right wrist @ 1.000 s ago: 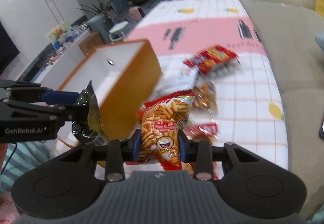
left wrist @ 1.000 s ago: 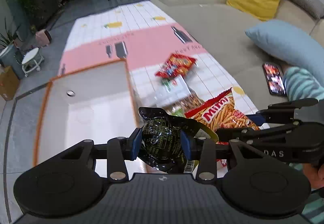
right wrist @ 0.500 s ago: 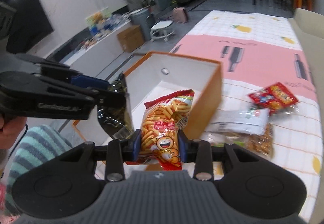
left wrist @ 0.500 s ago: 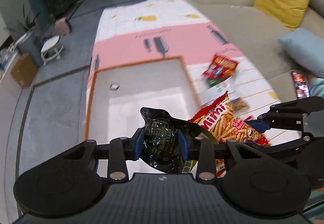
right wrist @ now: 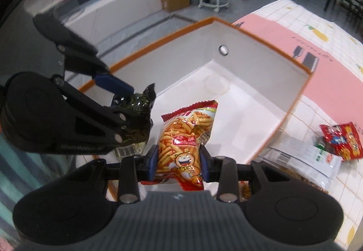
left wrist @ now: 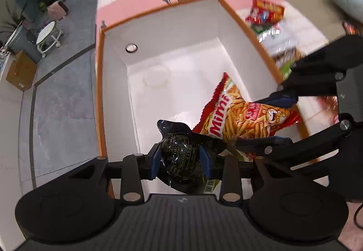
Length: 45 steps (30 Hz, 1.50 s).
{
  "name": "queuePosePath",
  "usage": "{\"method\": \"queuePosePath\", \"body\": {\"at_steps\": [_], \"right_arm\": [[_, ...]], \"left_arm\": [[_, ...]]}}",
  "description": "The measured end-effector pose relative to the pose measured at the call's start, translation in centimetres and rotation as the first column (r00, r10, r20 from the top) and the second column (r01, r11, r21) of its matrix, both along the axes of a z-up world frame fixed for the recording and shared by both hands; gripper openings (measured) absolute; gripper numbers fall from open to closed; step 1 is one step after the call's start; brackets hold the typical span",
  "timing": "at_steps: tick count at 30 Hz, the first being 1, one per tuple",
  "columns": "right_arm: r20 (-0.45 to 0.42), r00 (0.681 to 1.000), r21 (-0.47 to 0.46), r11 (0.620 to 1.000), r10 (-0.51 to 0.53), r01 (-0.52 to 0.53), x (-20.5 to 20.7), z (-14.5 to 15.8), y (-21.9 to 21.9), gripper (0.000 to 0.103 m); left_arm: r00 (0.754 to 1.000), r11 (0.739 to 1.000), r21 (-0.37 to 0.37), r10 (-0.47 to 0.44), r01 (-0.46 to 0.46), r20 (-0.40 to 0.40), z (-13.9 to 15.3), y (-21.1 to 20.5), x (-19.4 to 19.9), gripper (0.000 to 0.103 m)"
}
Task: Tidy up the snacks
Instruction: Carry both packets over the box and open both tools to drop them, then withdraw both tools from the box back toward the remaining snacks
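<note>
Both snacks hang over the open box [left wrist: 229, 31], above its near end, floor straight below them. Orange fries bag [right wrist: 188, 135]: long axis runs away from the right tongs [right wrist: 178, 161] toward the far wall; glossy red-edged pack, cartoon face, pinched near its lower end. Dark foil packet [left wrist: 179, 155]: rounded, crinkly, fine print, barcode tab at the bottom, pinched across its middle by the left tongs [left wrist: 180, 158], just left of the fries bag. Box is white inside with an orange rim, bare floor. Looks like a drop for either hand. More packs lie on the checked mat [right wrist: 326, 31] to the right: red pack [right wrist: 340, 141], white pouch [right wrist: 304, 160].
</note>
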State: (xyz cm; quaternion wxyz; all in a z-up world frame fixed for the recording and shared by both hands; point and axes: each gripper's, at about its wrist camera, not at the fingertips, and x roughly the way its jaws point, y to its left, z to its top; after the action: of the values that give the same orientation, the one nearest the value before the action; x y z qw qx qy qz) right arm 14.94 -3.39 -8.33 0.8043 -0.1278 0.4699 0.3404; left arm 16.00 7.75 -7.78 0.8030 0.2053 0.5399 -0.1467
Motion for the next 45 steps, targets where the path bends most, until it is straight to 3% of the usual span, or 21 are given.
{"method": "queuePosePath", "body": {"at_steps": [6,10,12,21,23,26,30,37,41,45], "right_arm": [[-0.062,0.997,-0.067,0.996,0.047,-0.052,1.1,-2.0,2.1,0.034],[-0.106,0.993,-0.092,0.994,0.054,-0.064,2.2,-3.2,3.1,0.035],[-0.124,0.991,-0.099,0.993,0.056,-0.069,2.7,-3.5,3.4,0.035],[-0.149,0.987,-0.115,0.990,0.059,-0.077,3.7,-4.8,4.1,0.037],[-0.137,0.989,-0.124,0.989,0.060,-0.077,3.6,-4.7,4.1,0.042],[-0.099,0.993,-0.139,0.988,0.060,-0.074,3.3,-4.2,4.2,0.051],[-0.070,0.995,-0.119,0.990,0.068,-0.076,2.8,-3.0,3.9,0.075],[0.029,0.998,-0.128,0.990,0.056,-0.052,1.4,-0.8,3.1,0.078],[0.071,0.997,-0.078,0.997,0.014,-0.009,0.7,1.1,1.5,0.079],[0.122,0.992,-0.015,0.999,-0.034,0.036,-0.5,3.1,-0.8,0.079]], "left_arm": [[0.996,0.994,0.089,-0.052,0.059,-0.077,-2.1,-0.2,0.8,0.041],[0.989,0.995,0.081,-0.041,0.053,-0.144,-3.0,0.4,1.3,0.041],[0.987,0.995,0.089,-0.037,0.052,-0.159,-3.3,0.6,1.4,0.031],[0.982,0.996,0.085,-0.023,0.040,-0.186,-3.0,0.6,1.7,0.031],[0.983,0.996,0.085,-0.022,0.038,-0.180,-2.7,0.6,1.6,0.031],[0.986,0.996,0.089,-0.014,0.029,-0.166,-2.2,0.7,1.5,0.041],[0.989,0.995,0.098,-0.020,0.035,-0.145,-1.2,0.6,1.2,0.046],[0.995,0.990,0.129,-0.044,0.055,-0.088,1.3,-0.3,0.3,0.054],[0.999,0.990,0.131,-0.048,0.050,-0.017,3.1,-1.1,-0.4,0.058],[0.997,0.995,0.087,-0.049,0.044,0.062,5.2,-2.3,-1.5,0.059]]}}
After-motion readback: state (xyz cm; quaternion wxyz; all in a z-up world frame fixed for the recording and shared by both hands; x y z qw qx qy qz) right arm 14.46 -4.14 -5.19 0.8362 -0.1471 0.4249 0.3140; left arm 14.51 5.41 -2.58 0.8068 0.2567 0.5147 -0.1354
